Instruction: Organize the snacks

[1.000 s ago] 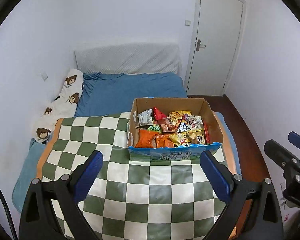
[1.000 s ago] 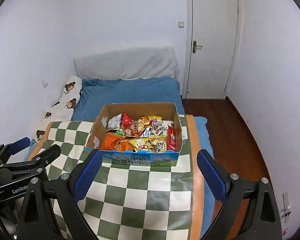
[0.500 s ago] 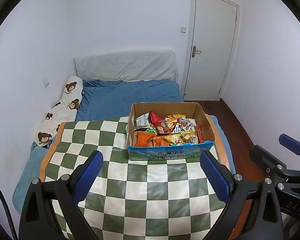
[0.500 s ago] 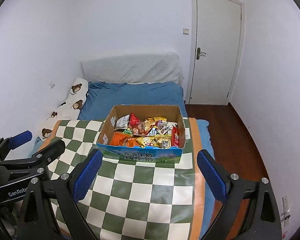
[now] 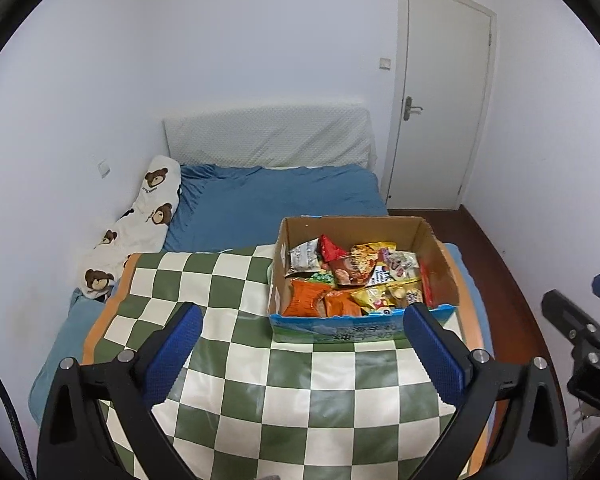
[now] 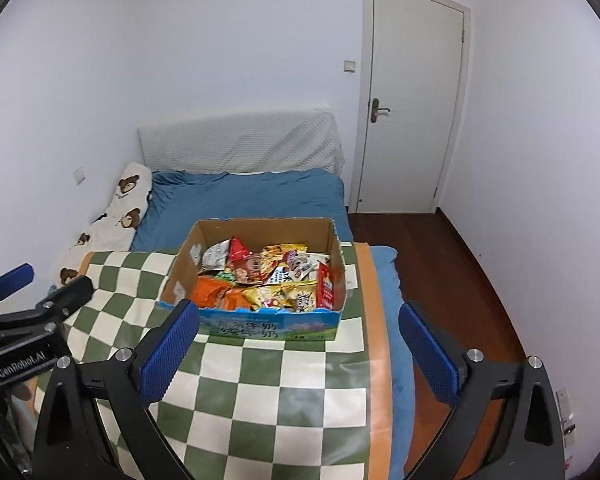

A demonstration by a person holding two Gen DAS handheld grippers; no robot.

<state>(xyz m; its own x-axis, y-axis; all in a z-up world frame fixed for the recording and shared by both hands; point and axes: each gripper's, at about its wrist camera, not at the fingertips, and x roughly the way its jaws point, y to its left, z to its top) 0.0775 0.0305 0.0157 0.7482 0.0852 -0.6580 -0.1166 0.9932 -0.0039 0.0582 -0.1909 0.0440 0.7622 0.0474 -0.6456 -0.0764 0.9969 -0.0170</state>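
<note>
The left gripper [image 5: 300, 344] is held above the green-and-white checked cloth [image 5: 236, 360], short of the cardboard snack box [image 5: 440, 264]. Its jaws have just been opening and are spread wide, nothing is between the blue pads [image 5: 172, 356], and nothing is touched. The box is set on the cloth's far right part, with its blue printed front wall turned toward the grippers. It is filled with snack packets [image 5: 352, 276]: orange ones at the near left, yellow ones at the near right, and a red one stood upright against the right wall. The right gripper [image 6: 298, 344] is held to the right of the left gripper, likewise short of the box. Its jaws are also spread wide, with nothing clasped and nothing touched; its right pad is seen over the blue bedsheet [image 6: 400, 360] right of the box.
</note>
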